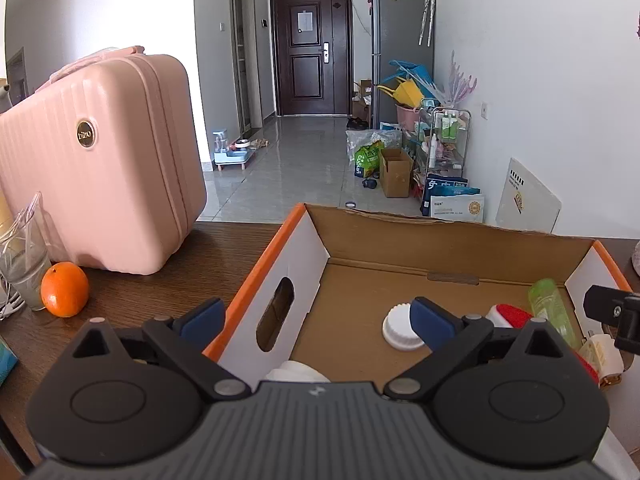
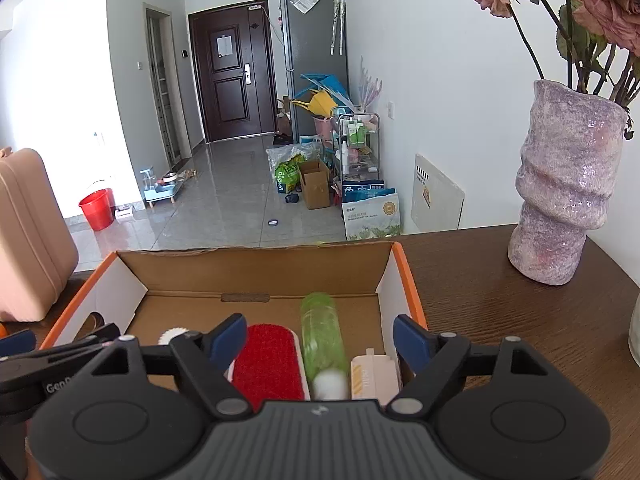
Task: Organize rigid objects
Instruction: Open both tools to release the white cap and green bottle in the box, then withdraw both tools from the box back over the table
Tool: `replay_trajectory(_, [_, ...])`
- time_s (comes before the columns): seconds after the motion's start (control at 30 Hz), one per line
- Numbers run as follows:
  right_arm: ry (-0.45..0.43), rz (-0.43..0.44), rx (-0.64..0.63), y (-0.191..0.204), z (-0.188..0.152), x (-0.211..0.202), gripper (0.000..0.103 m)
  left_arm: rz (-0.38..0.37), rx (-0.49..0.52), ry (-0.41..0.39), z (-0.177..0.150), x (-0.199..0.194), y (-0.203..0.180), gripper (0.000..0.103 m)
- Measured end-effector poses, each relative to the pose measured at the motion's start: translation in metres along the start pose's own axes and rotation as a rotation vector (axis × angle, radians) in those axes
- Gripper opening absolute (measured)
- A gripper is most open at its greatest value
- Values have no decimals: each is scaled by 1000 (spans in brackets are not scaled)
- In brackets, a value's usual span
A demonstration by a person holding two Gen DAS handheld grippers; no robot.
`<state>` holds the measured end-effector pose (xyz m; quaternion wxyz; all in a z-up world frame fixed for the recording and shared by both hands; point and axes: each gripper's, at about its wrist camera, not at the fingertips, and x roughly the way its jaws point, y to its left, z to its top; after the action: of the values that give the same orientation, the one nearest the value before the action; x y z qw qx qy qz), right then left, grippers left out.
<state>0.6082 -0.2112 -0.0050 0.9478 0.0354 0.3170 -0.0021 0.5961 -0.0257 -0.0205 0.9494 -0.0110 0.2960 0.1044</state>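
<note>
- Orange [image 1: 65,289]: on the counter [image 1: 168,296], well left of the left tongs [image 1: 316,318], outside the box and beside a plastic cup [image 1: 24,264]; pink suitcase [image 1: 100,160] stands behind it. Possibly not yet sorted.
- Left tongs: released, jaws wide, nothing between them. They straddle the box's [image 1: 280,256] left wall; the left finger is outside it, the right one inside.
- White cap [image 1: 400,330]: on the box floor, just behind the right fingertip of the left tongs; contact cannot be told.
- Box floor ahead of the left tongs is bare cardboard: judged the main open room for further items.
- Right tongs [image 2: 320,340]: released, empty, hovering over the box's right part.
- Between their fingers, laid lengthwise side by side: red brush [image 2: 268,364], green bottle [image 2: 322,336], beige plug [image 2: 372,372]. Packed parallel, apparently to save room.
- Right box wall [image 2: 408,280] passes just by the right fingertip; little clearance there.
- Vase [image 2: 564,192]: on the counter, well right of the box; mind it when swinging out.
</note>
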Motion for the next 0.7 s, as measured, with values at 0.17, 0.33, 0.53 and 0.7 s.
replay_trajectory(0.17, [-2,0,1,0,-1,0,89,1,-7,5,0,0,1,103])
replay_trajectory(0.33, [-12,-4,-1,0,-2,-1,95,10,-14,12,0,2,3,103])
replay_trajectory(0.53, [-27,-6,-1,1,-2,-5,100,-5,-26,6,1,-2,8,103])
replay_trajectory(0.7, [-49,-7,-2,0,-2,-12,102,-12,-49,-9,2,-11,14,103])
